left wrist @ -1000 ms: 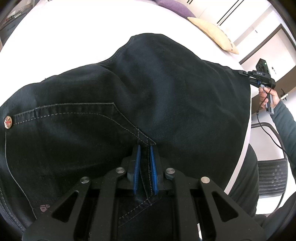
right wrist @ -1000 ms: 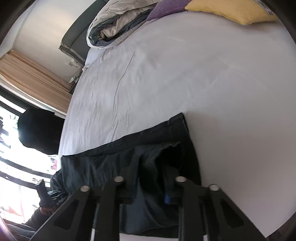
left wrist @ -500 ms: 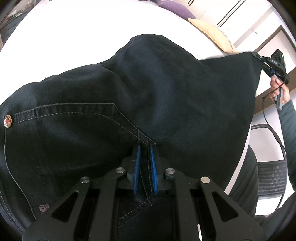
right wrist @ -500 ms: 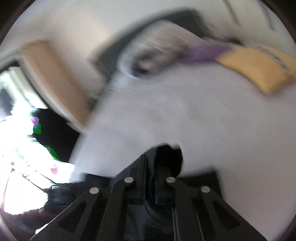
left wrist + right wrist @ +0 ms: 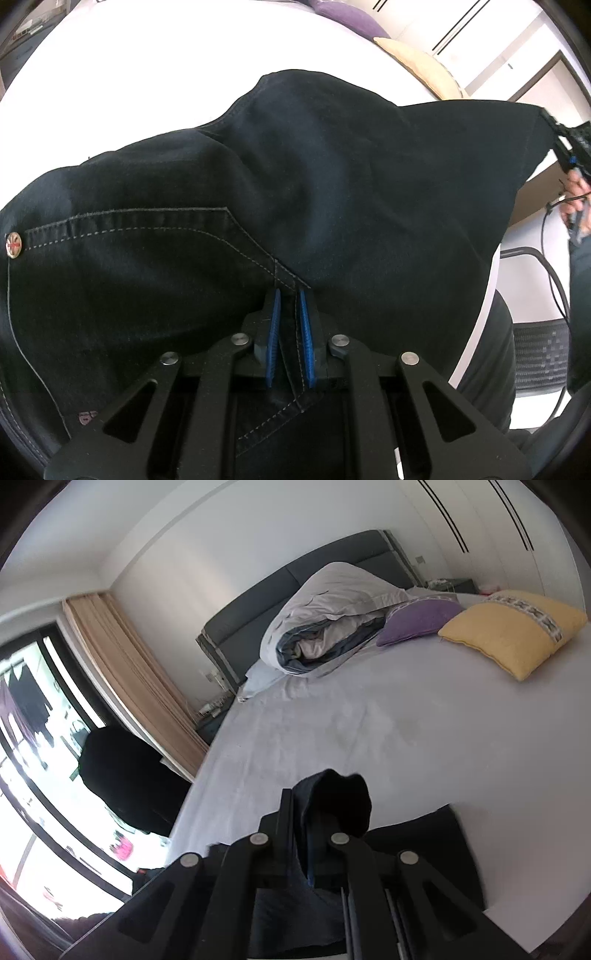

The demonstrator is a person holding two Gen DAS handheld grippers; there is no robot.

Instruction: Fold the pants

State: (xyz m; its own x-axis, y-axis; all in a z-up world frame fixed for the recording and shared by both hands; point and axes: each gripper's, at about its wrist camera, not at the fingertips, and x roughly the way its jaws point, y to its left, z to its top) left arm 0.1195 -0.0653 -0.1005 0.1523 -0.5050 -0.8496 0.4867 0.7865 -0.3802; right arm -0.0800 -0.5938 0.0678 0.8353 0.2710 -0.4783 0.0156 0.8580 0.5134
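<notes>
Bed (image 5: 424, 738): white, filled frame centre.
Pants (image 5: 295, 184): dark, long axis ran from lower left to upper right.
Left gripper (image 5: 290, 332): clamped shut on crotch seam, bottom centre.
Right gripper (image 5: 314, 834): pinched shut on raised hem, far right edge.

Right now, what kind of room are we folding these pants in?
Most likely a bedroom: the pants lie on a bed with a white sheet, a padded grey headboard behind a bundled duvet, and curtains by a large window.
</notes>
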